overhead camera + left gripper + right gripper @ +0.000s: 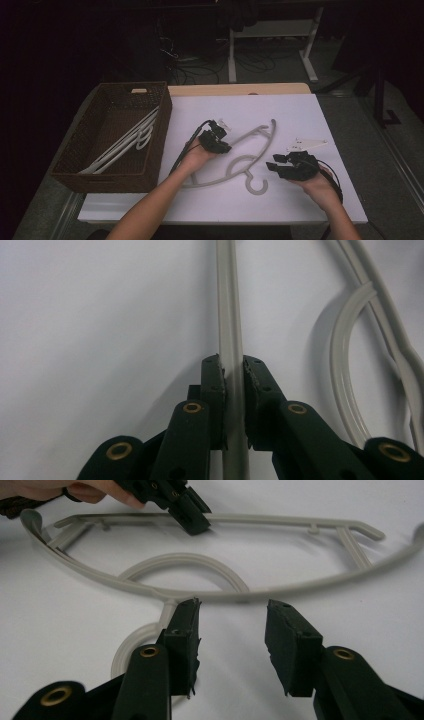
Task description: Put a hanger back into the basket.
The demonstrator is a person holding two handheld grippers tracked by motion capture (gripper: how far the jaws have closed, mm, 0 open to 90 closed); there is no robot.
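The grey hanger (250,155) lies flat on the white worktop (325,200), just right of the basket (155,165), which holds more hangers (125,145). The left gripper (233,372) is clenched on the hanger's straight bar, which runs straight ahead between its pads. The right gripper (232,630) is released, its jaws apart, and it faces the hook and neck just in front. The left hand is nearer the basket, so I think it will carry the hanger that way. The room behind is dark.
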